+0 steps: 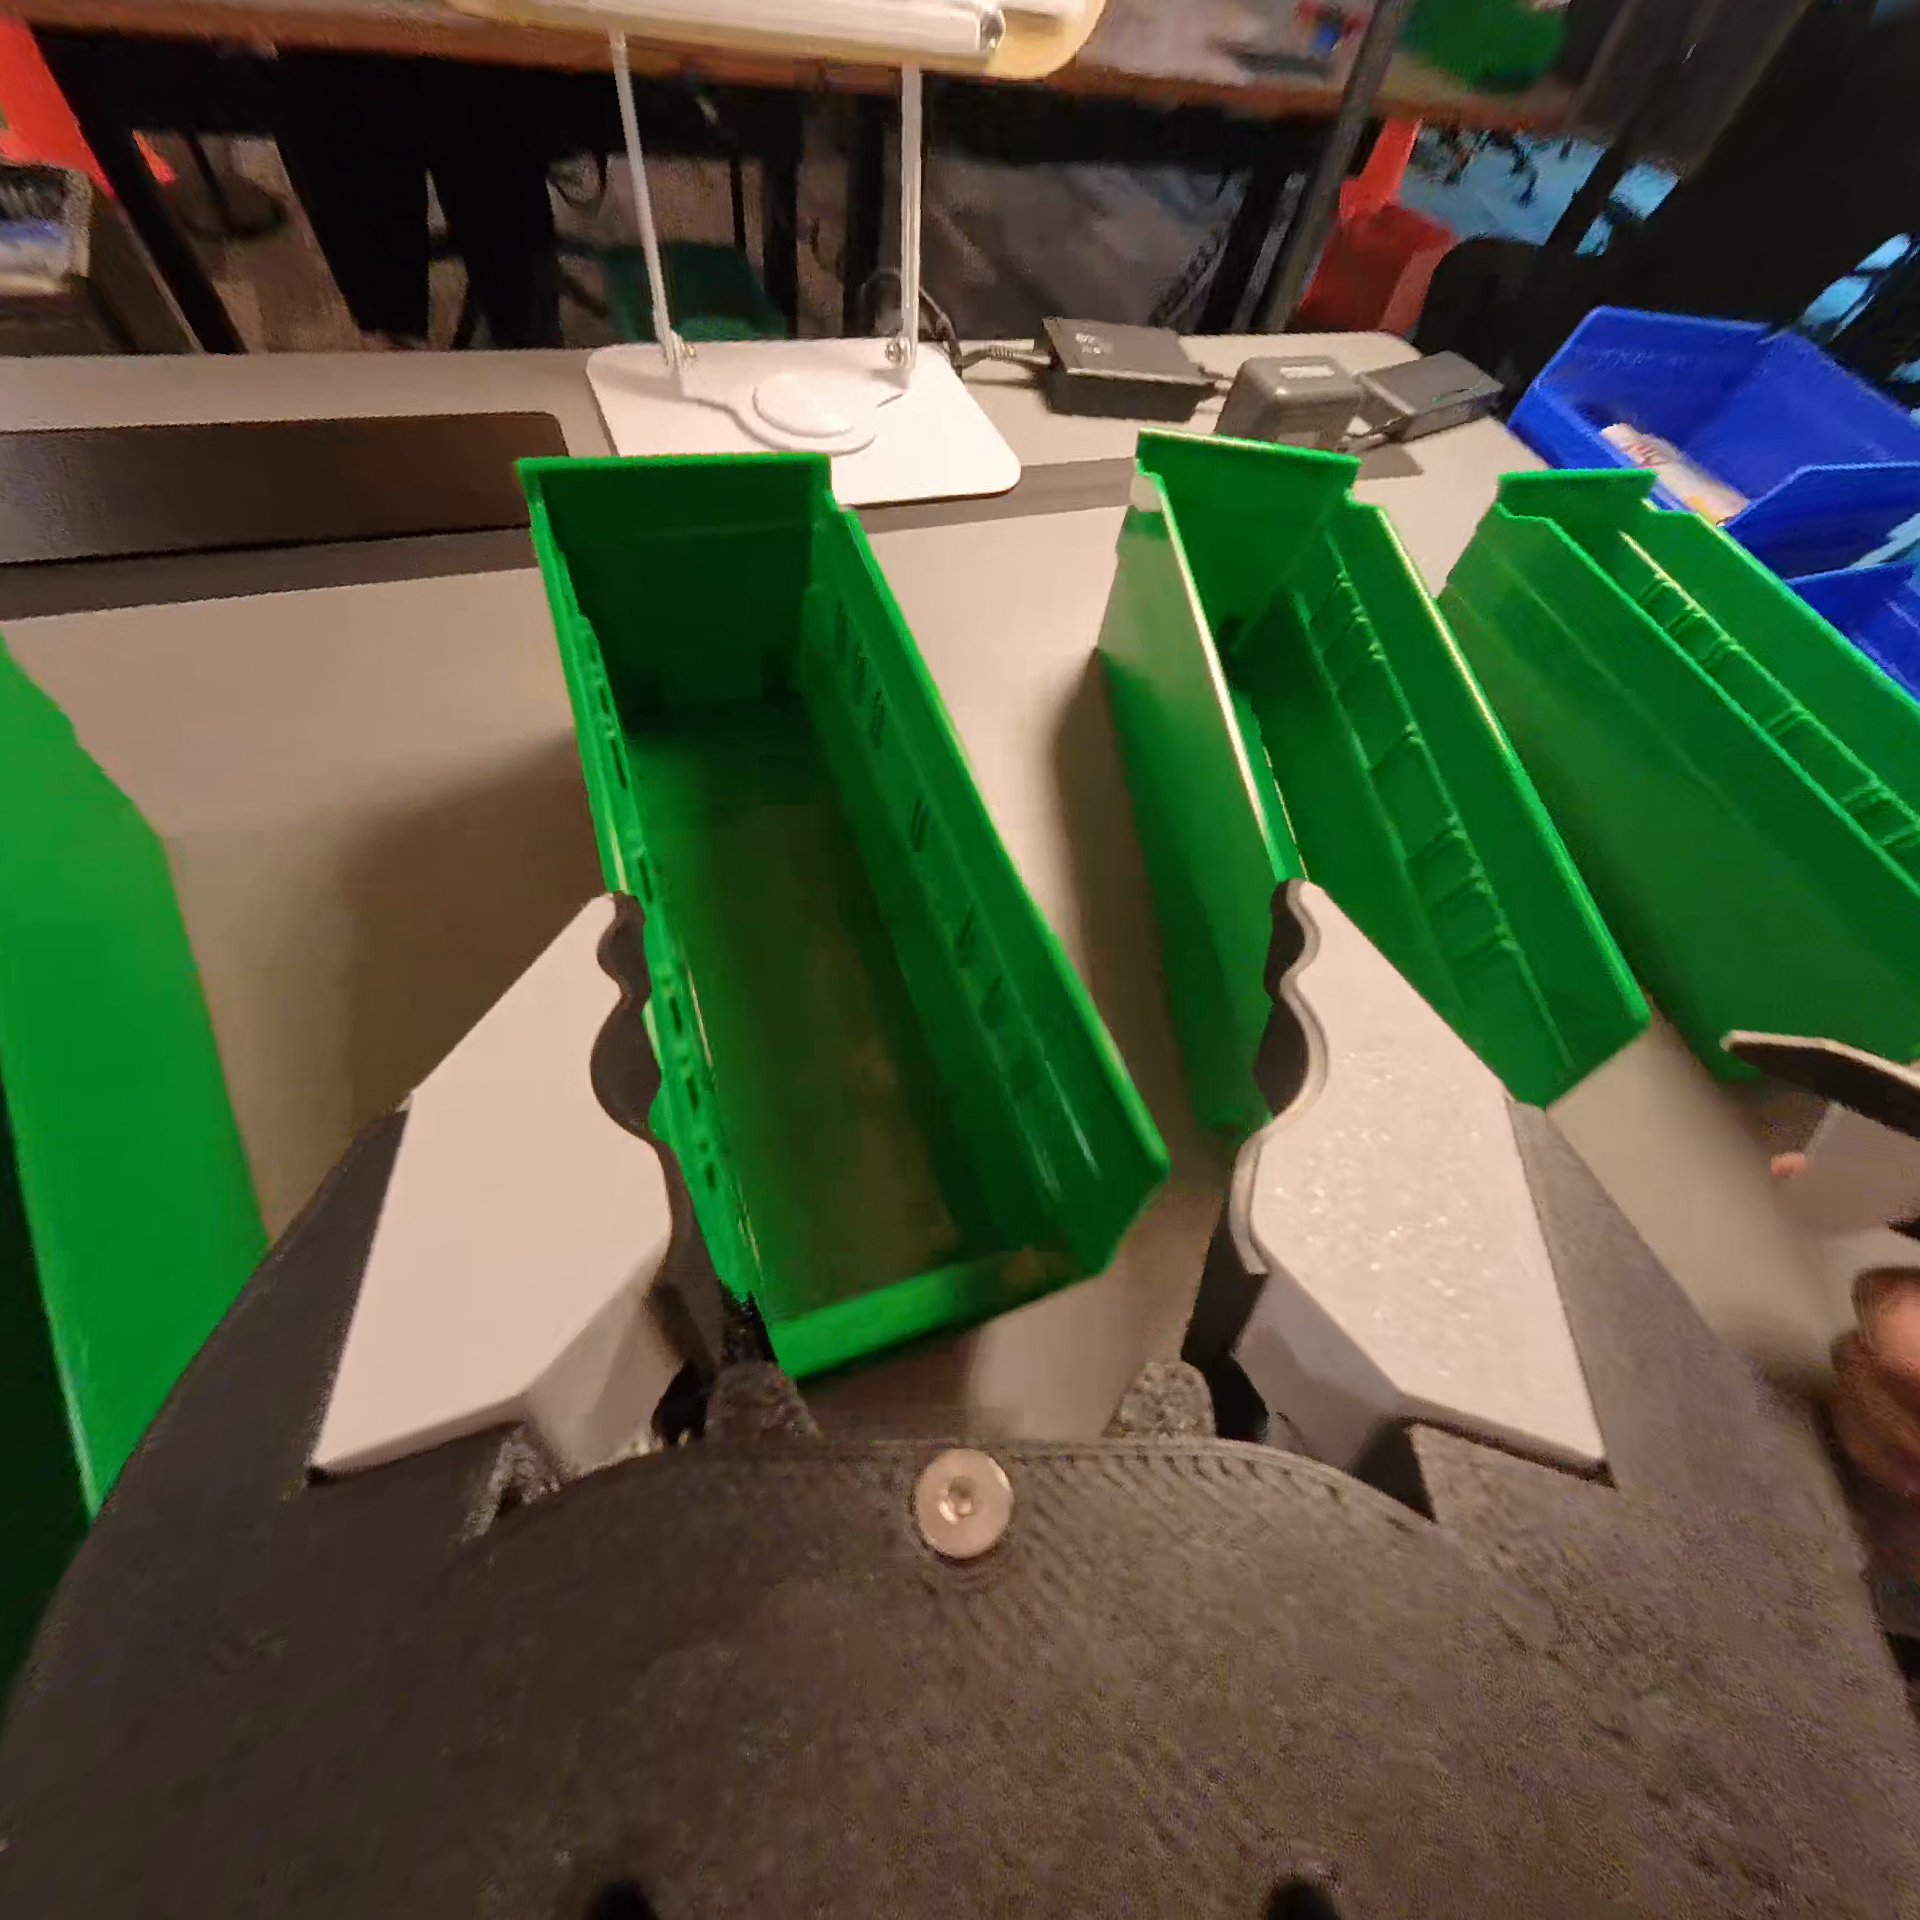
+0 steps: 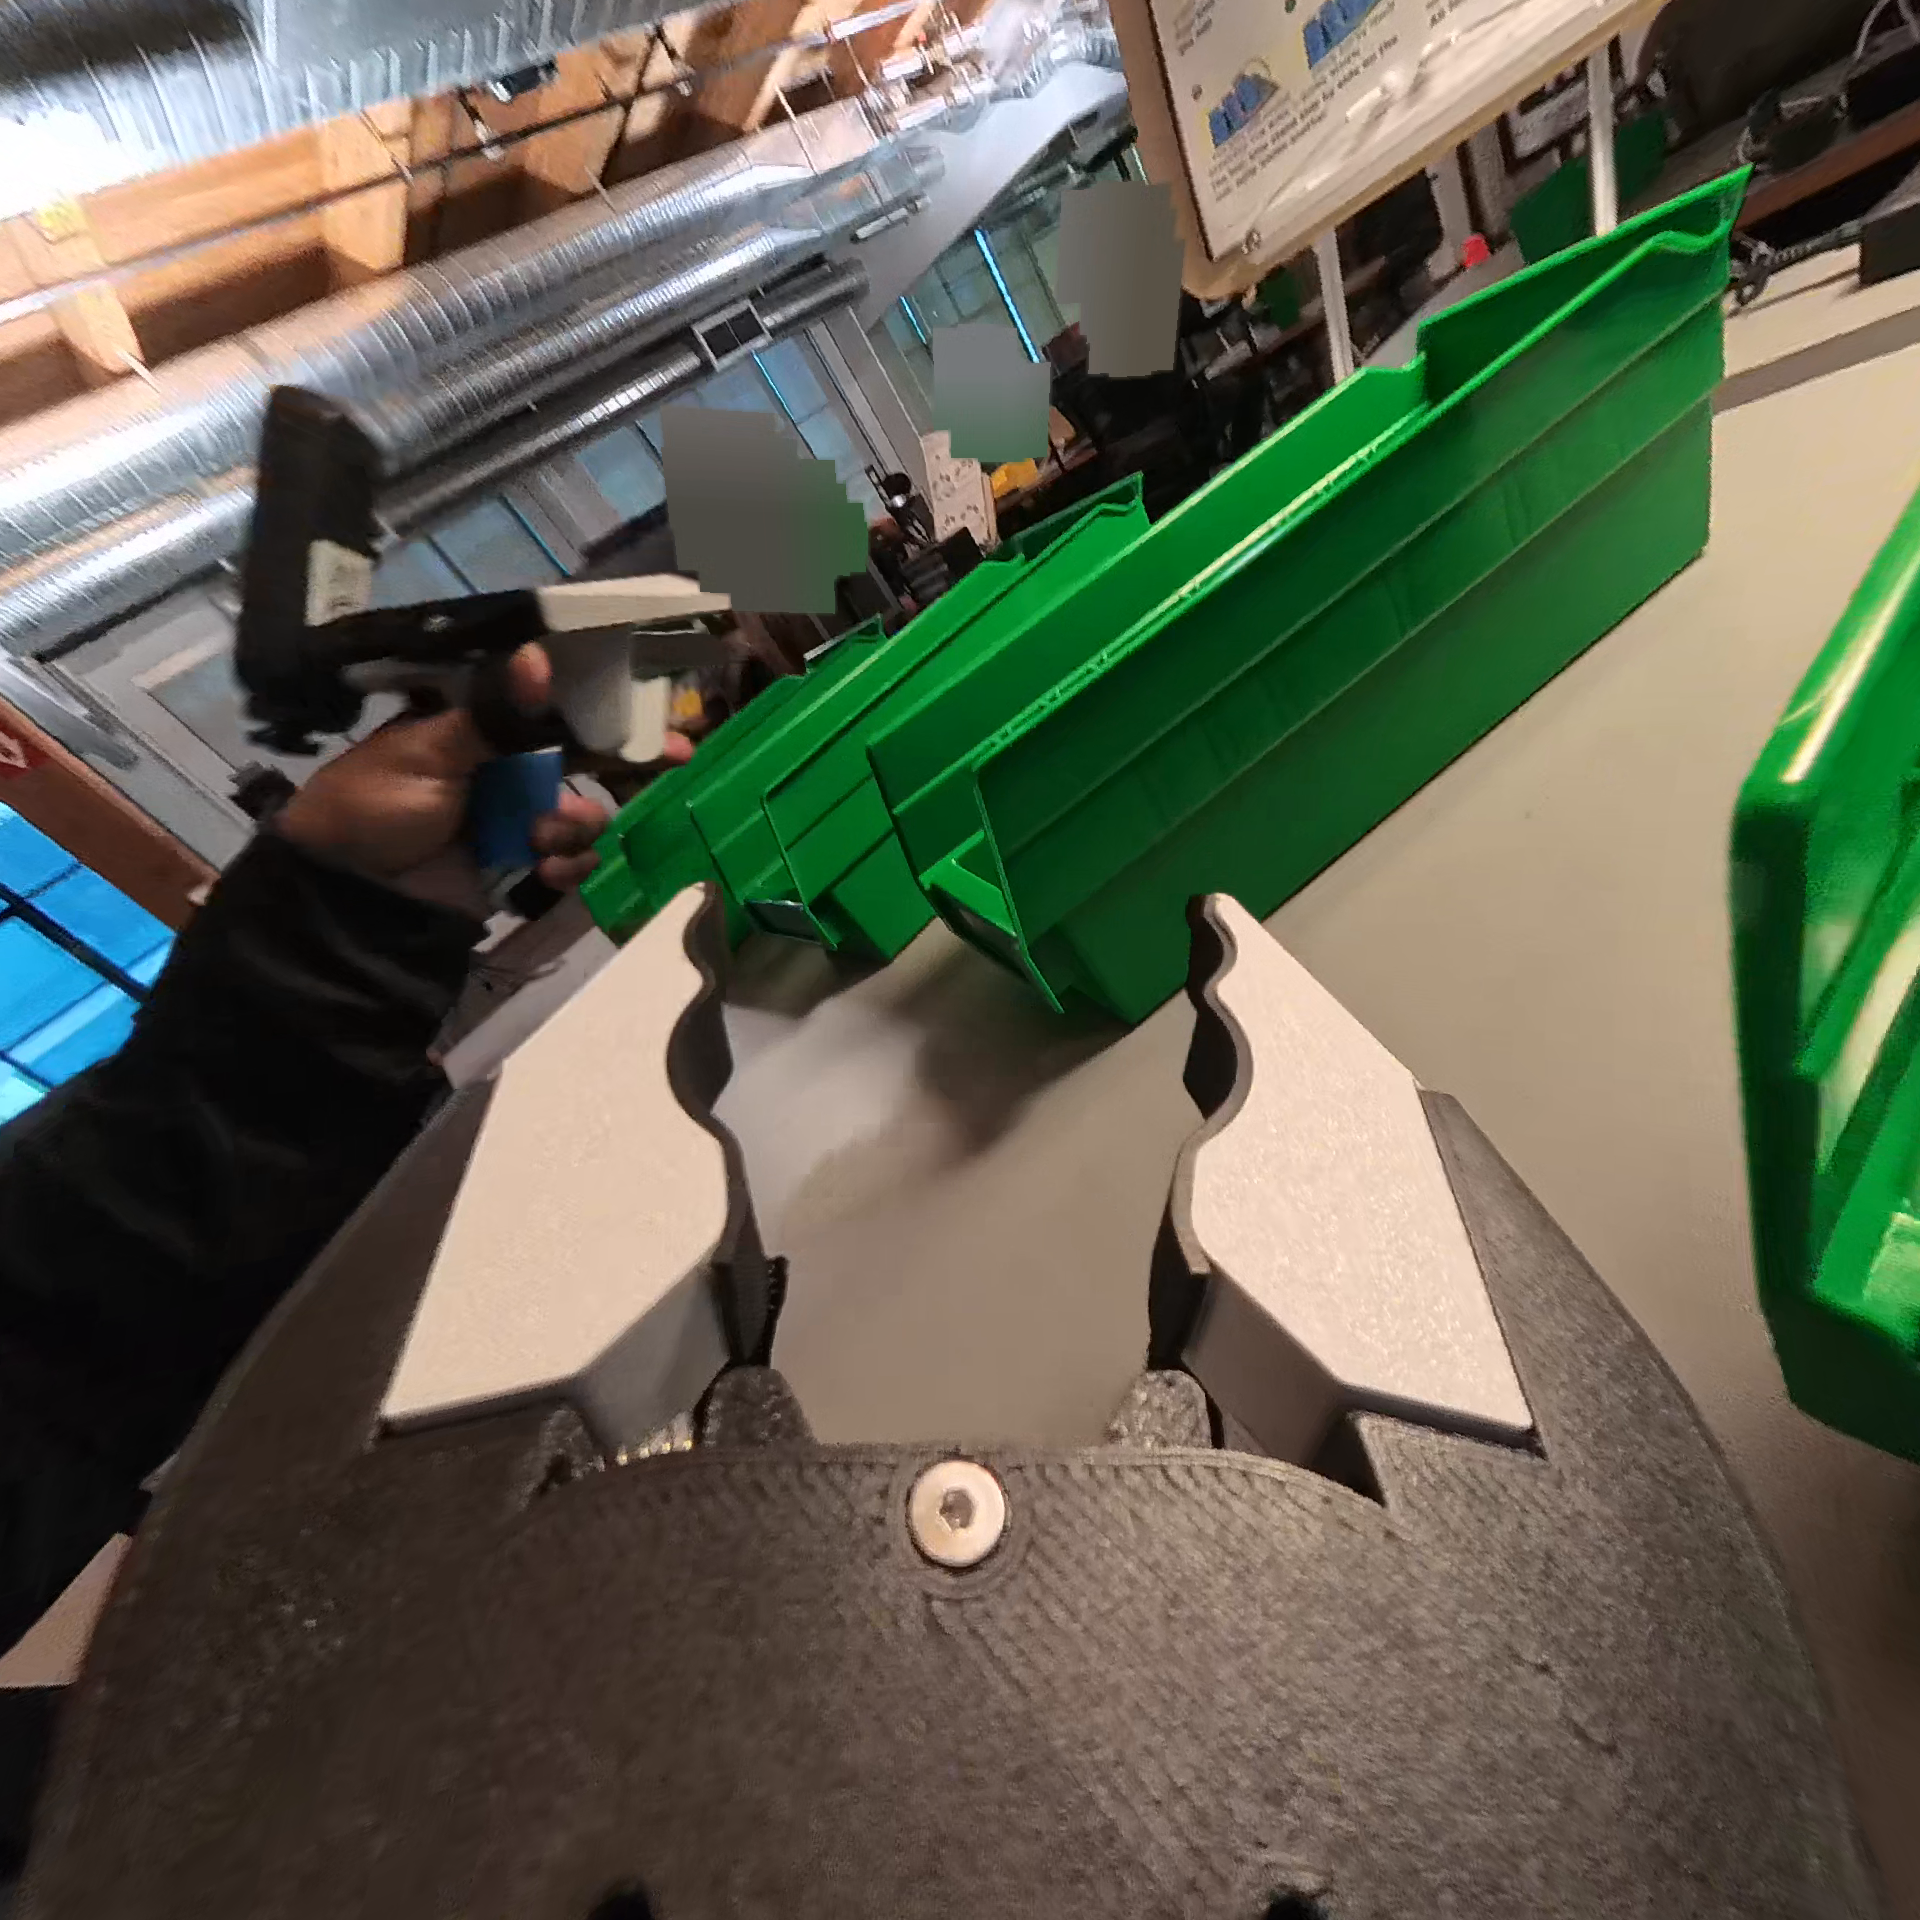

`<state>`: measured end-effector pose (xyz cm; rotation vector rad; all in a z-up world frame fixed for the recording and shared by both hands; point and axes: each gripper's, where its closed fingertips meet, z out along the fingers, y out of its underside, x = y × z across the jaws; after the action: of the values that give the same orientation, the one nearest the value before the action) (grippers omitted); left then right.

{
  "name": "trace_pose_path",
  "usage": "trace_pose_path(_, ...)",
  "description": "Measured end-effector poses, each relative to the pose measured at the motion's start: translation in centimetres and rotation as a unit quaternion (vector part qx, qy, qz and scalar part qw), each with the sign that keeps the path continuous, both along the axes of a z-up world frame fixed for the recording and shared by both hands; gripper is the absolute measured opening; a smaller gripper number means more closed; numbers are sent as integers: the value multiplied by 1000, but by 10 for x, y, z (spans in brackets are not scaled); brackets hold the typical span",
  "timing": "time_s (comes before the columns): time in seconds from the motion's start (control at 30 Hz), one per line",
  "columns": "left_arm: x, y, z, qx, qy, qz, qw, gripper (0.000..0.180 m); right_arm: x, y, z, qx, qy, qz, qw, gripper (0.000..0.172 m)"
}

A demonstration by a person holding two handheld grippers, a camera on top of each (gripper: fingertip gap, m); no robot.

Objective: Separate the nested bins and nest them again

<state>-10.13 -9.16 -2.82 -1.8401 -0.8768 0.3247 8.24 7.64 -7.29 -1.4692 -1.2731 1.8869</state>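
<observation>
On grey bench (image 1: pixel 312 727) green bins stand apart in row — separation looks done. Your left claw (image 1: pixel 951 997) spread around middle bin (image 1: pixel 831 883), right pad clear; right claw (image 2: pixel 956 997) spread, bare. Next — re-nest: pinch one wall, lift, drop into neighbouring bin (image 1: pixel 1351 779).

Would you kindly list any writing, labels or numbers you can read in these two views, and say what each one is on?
Picture board: printed lines beside small pictures, too blurred to read.
Black adapter: a tiny marking, unreadable.
Packet in the blue bin: print too small to read.
Green bins: no writing visible.
</observation>
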Motion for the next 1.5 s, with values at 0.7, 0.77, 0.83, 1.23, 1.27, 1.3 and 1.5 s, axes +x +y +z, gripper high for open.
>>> trace_pose_path(0.7, 6, -65, -81, 28, 67, 70, 995, 61, -67, 1, -41, 217, -143, -128, 957, 43)
trace_pose_path(0.77, 3, -61, -83, 27, 62, 61, 996, 49, -63, 16, -39, 218, -142, -162, 952, 20)
trace_pose_path(0.83, -1, -57, -84, 24, 61, 57, 996, 37, -59, 29, -37, 222, -141, -184, 947, 12)
trace_pose_path(1.23, -1, -38, -87, 10, 61, 81, 995, 7, -54, 49, -38, 229, -150, -203, 940, 9)
trace_pose_path(1.27, 1, -35, -86, 12, 60, 83, 995, 7, -53, 50, -38, 228, -150, -203, 941, 9)
trace_pose_path(1.3, 3, -31, -86, 12, 60, 85, 995, 7, -52, 50, -38, 226, -150, -202, 941, 9)
trace_pose_path(1.5, 11, -19, -82, 25, 66, 78, 994, 20, -47, 45, -35, 216, -136, -187, 949, 21)
